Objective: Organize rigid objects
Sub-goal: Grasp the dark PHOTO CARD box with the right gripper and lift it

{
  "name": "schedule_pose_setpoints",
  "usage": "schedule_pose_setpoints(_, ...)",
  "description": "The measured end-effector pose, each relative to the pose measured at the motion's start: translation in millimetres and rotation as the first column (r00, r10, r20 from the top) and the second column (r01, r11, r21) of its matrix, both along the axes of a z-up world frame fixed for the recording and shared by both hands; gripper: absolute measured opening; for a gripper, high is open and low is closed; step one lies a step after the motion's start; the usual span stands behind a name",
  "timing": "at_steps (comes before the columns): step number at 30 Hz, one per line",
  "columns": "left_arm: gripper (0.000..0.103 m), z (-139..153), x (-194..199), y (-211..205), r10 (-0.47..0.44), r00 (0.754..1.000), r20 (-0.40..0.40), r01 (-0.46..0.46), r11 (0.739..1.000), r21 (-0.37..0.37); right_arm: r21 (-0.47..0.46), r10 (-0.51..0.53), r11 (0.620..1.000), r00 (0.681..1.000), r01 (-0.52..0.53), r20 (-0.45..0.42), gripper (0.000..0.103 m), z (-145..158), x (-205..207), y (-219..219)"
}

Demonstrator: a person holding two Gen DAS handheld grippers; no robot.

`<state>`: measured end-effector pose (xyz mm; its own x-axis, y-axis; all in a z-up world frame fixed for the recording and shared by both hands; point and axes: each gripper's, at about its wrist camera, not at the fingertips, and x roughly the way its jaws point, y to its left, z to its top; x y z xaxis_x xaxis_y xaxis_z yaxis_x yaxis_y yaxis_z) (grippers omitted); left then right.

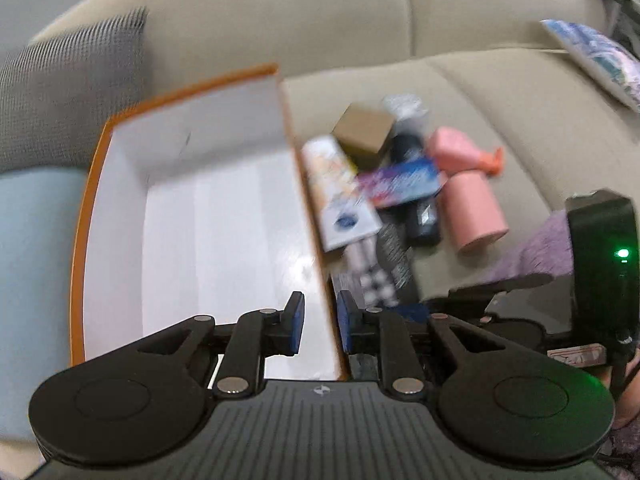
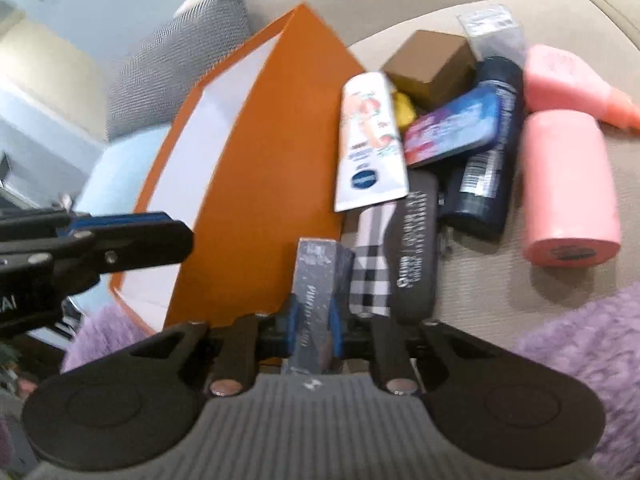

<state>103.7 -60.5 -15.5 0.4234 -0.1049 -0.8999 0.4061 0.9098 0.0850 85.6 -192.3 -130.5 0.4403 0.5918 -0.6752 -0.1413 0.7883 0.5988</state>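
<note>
An orange box with a white inside [image 1: 120, 208] stands on a beige sofa; its outer wall shows in the right wrist view [image 2: 256, 184]. My left gripper [image 1: 320, 322] straddles the box's right wall, one pad on each side, with a small gap. My right gripper [image 2: 314, 320] is shut on a small dark grey box [image 2: 316, 280], held beside the orange box. A pile lies to the right: a white tube [image 2: 370, 140], a brown cube box [image 2: 434, 62], a blue card [image 2: 452, 128], a dark bottle [image 2: 488, 160], a pink cylinder [image 2: 568, 188], a pink bottle [image 2: 568, 76].
A grey checked cushion [image 1: 72, 92] and a light blue cushion [image 1: 32, 280] sit left of the box. A purple fuzzy cloth [image 2: 580, 360] lies at the near right. A printed pillow [image 1: 596, 56] is at the far right. A checked item [image 2: 372, 264] and a black case [image 2: 414, 248] lie by the pile.
</note>
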Motion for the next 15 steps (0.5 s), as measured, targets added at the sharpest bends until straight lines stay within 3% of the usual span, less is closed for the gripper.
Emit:
schedule_pose_setpoints(1, 0.026, -2, -1, 4, 0.006, 1.000, -0.006, -0.006, 1.000, -0.018, -0.017, 0.010, 1.000, 1.000, -0.009, 0.005, 0.019, 0, 0, 7)
schedule_pose_setpoints(3, 0.026, -5, -3, 8, 0.008, 1.000, -0.012, -0.009, 0.999, -0.032, -0.068, 0.016, 0.998, 1.000, -0.015, 0.011, 0.037, 1, 1, 20)
schedule_pose_setpoints(5, 0.025, -5, -5, 10, 0.007, 1.000, 0.000, -0.007, 0.999, -0.042, -0.109, 0.017, 0.994, 1.000, -0.014, 0.024, 0.042, 6, -2, 24)
schedule_pose_setpoints(7, 0.024, -6, -4, 13, 0.006, 1.000, -0.006, -0.006, 0.998, -0.060, -0.114, 0.012, 0.993, 1.000, -0.011, 0.014, 0.042, 6, -2, 26)
schedule_pose_setpoints(11, 0.011, -12, -2, 18, 0.001, 0.998, -0.059, -0.007, 0.994, -0.106, -0.061, -0.004, 0.998, 0.999, 0.002, -0.039, 0.043, -6, 7, 21)
schedule_pose_setpoints(12, 0.006, -13, -2, 18, 0.001, 0.998, -0.055, -0.006, 0.996, -0.093, -0.045, -0.015, 0.999, 0.999, 0.012, -0.050, 0.041, -7, 6, 18)
schedule_pose_setpoints(15, 0.005, -16, -2, 24, 0.010, 0.998, -0.057, -0.016, 0.994, -0.112, -0.072, -0.028, 0.997, 0.999, 0.026, -0.033, 0.029, 0, 0, 17)
